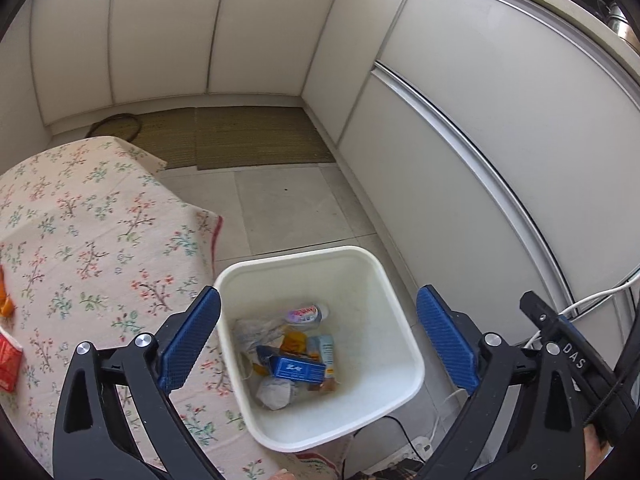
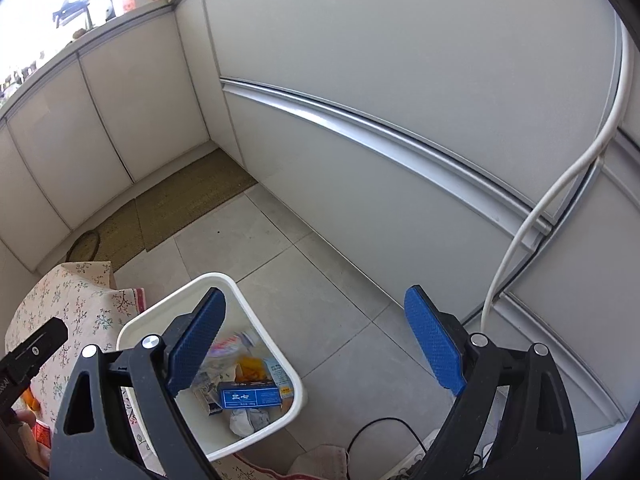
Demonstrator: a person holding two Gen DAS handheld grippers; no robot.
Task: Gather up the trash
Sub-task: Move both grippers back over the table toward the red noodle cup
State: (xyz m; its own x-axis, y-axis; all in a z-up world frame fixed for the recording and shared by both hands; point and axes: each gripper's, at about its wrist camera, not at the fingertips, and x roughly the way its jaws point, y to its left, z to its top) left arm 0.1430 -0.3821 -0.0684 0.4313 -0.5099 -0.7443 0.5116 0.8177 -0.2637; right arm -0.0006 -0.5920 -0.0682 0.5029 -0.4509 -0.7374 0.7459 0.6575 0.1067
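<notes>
A white square trash bin [image 1: 394, 312] stands on the floor beside a table and shows in the right wrist view too [image 2: 170, 306]. Inside lie a blue box [image 1: 298, 371], a crumpled white paper [image 1: 276, 392], a small bottle [image 1: 306, 313] and orange scraps. My left gripper [image 1: 318, 344] is open and empty, hovering above the bin. My right gripper [image 2: 316, 344] is open and empty, above the bin's right edge. On the table's left edge lie a red packet [image 1: 8, 364] and an orange scrap [image 1: 6, 304].
The table carries a floral cloth [image 1: 100, 248]. White cabinet doors [image 1: 460, 160] line the back and right. A woven mat [image 1: 248, 136] lies on the tiled floor. A white cable [image 2: 560, 200] hangs at right; a power strip [image 2: 420, 456] and a black cord lie near the bin.
</notes>
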